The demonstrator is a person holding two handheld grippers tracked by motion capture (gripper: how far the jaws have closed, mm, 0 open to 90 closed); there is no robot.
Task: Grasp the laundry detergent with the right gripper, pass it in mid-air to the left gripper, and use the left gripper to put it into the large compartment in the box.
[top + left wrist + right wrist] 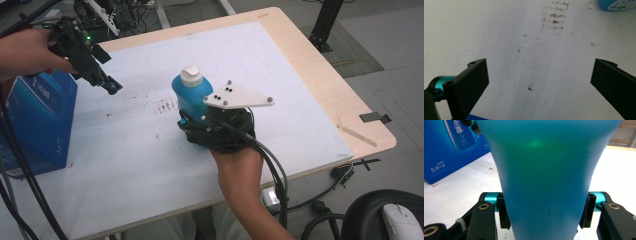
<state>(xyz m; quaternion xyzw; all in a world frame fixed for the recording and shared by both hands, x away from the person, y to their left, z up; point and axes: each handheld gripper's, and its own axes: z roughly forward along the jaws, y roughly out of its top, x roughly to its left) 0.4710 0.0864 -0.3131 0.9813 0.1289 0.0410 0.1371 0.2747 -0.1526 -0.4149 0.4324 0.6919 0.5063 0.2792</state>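
Observation:
A blue bottle (191,95) with a white cap stands upright in the middle of the white table mat (280,95). My right gripper (196,129) is shut on the bottle's lower body; in the right gripper view the blue bottle (546,177) sits squeezed between both pads (503,211). My left gripper (111,87) hangs open over the mat at the far left, held above the surface. In the left gripper view its jaws stand wide apart over bare stained mat, gripper (540,80), with the bottle's base (616,4) at the top right corner.
A blue printed carton (37,122) stands at the table's left edge, carton (451,147) also behind the bottle. Brown stains (165,106) mark the mat beside the bottle. Cables (272,175) trail off the front edge. The wooden table rim (325,80) lies bare at right.

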